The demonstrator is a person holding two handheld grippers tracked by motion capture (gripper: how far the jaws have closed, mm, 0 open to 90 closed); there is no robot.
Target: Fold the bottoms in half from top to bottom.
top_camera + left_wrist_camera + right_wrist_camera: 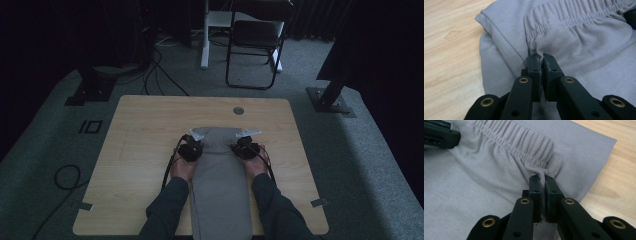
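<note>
Pale wooden table point(140, 150) | grey knit trousers with elastic waistband point(220, 185) lay lengthwise at centre, legs overhanging the near edge | left gripper point(539, 63) and right gripper point(541, 185) each pinched a waistband corner | judged: grasp made, fold outstanding | no legible writing

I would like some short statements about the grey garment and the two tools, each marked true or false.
1. The left tool is closed on the grey garment. True.
2. The right tool is open above bare wood. False: it pinches fabric below the elastic waistband.
3. The garment hangs on the chair. False: it lies on the table.
4. The waistband end faces away from the person. True.
</note>
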